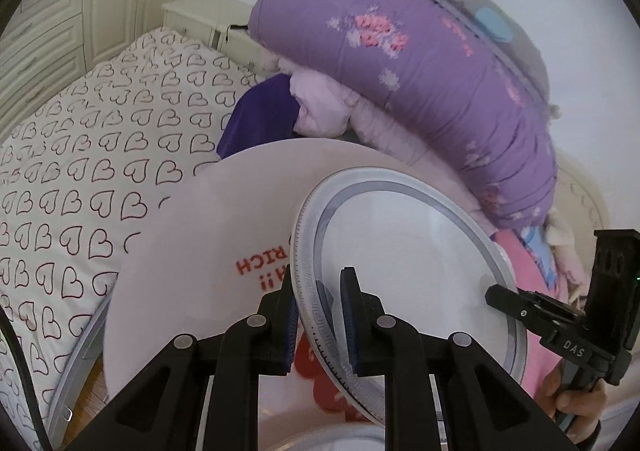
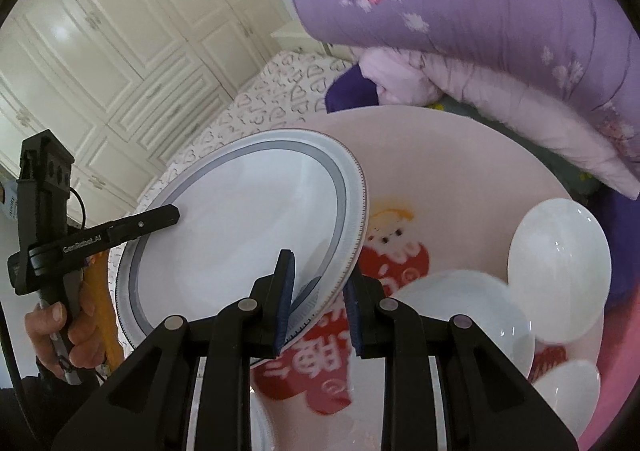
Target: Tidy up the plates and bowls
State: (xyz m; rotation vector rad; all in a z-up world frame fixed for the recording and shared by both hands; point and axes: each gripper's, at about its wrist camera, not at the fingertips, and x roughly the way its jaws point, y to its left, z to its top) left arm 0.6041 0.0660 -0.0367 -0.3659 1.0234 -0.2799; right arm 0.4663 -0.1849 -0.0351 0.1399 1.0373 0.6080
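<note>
A white plate with a grey-blue patterned rim (image 1: 404,271) is held tilted in the air by both grippers. My left gripper (image 1: 320,315) is shut on its near rim. My right gripper (image 2: 318,299) is shut on the opposite rim of the same plate (image 2: 240,235); it shows at the right of the left wrist view (image 1: 520,311). Below lies a large pink round tray (image 2: 460,171) with a red cartoon print, also in the left wrist view (image 1: 224,219). Three white bowls (image 2: 560,267) rest on the tray's right side.
A bed with a heart-print sheet (image 1: 80,155) lies under the tray. A rolled purple floral quilt (image 1: 400,63) and folded pink bedding (image 1: 328,103) pile up behind. White wardrobe doors (image 2: 112,51) stand at the far left. Another plate's rim (image 1: 340,439) shows below the left gripper.
</note>
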